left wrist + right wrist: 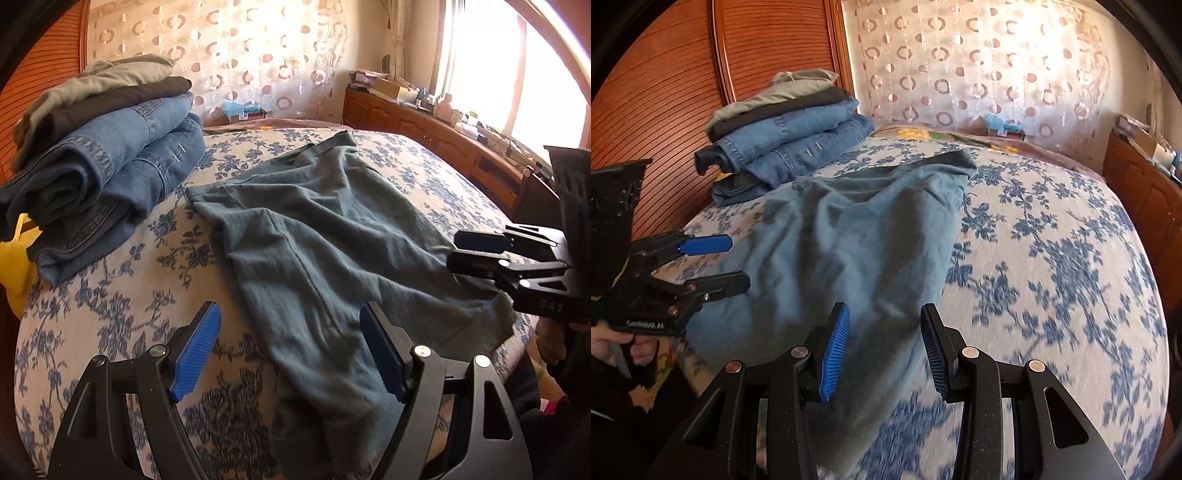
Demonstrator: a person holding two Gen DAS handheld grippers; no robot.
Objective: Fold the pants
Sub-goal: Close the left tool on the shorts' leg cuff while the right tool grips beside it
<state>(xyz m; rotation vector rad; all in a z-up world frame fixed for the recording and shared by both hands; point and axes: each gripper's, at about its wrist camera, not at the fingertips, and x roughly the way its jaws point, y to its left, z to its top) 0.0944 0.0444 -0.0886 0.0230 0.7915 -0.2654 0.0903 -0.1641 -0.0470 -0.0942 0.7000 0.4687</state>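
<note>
Left claw (291, 350) spread, right claw (884, 350) spread, both empty; one teal pants (314, 240); four folded garments stacked (107, 147).

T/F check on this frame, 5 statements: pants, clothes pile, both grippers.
1. The grey-green pants lie spread out on the floral bedspread. True.
2. The left gripper is clamped on a pant leg. False: its jaws stand open, with nothing pressed between the pads.
3. A pile of folded clothes, jeans among them, sits on the bed beside the pants. True.
4. The right gripper holds a pair of jeans. False: it is open above the pants and grips nothing.
5. The pants are already folded and stacked on the pile. False: they lie apart from it, rumpled and unfolded.
</note>
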